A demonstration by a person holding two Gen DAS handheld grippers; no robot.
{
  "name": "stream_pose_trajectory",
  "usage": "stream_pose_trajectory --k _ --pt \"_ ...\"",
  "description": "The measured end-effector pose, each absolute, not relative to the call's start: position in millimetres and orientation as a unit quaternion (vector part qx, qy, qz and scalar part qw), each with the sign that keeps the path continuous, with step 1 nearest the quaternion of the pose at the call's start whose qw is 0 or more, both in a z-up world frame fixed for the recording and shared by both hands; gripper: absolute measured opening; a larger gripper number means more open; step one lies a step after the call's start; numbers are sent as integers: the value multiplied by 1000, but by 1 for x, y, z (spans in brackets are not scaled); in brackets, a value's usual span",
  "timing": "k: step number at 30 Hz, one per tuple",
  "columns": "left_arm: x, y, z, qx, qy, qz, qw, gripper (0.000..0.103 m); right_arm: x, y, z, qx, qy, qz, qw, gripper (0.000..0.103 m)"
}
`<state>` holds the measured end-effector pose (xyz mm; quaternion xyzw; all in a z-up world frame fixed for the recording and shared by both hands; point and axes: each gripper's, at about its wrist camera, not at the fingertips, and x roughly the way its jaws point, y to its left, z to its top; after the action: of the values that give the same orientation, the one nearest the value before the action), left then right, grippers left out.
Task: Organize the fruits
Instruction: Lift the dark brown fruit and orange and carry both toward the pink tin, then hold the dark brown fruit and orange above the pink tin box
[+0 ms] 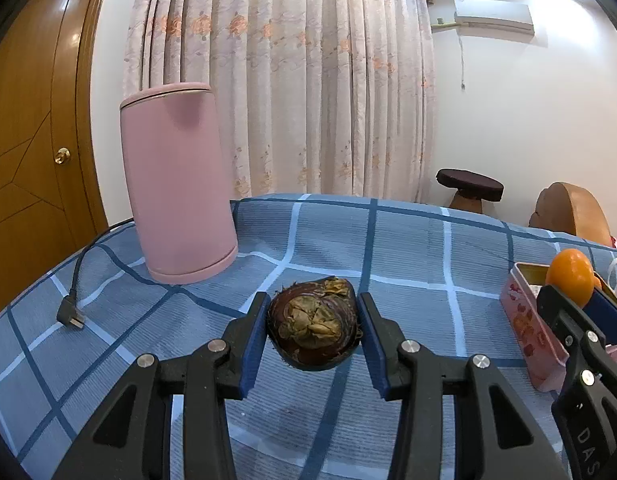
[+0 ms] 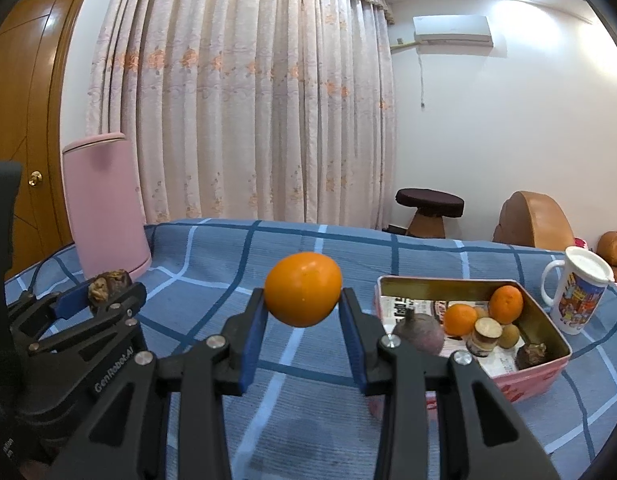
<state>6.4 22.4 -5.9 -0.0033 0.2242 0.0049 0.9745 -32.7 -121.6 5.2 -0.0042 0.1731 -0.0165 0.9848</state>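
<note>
We see the left claw (image 1: 313,330) closed on a dark brown fruit with a dry, papery top (image 1: 313,326), which it holds above the bench (image 1: 408,248) with its blue checked cloth. The right claw (image 2: 303,312) grips an orange (image 2: 303,289), also lifted clear of the cloth. Just to the right of this claw sits a pink tin box (image 2: 548,364), open at the top. Inside it we count two smaller oranges (image 2: 505,305), a dark purple round fruit (image 2: 422,334), a small brown fruit (image 2: 508,336), one more dark piece in the near corner (image 2: 530,355) and a small jar (image 2: 484,336). A white mug with a lid (image 2: 576,292) stands beyond the box, and a tall pink container (image 1: 176,184) stands at the far left of the bench.
</note>
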Motion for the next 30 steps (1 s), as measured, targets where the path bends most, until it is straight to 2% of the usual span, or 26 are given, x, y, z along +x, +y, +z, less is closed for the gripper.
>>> stream_pose_trajectory --k 30 --pt "-14 -43 -5 18 218 -43 975 46 -62 -190 10 -4 172 -61 983 40"
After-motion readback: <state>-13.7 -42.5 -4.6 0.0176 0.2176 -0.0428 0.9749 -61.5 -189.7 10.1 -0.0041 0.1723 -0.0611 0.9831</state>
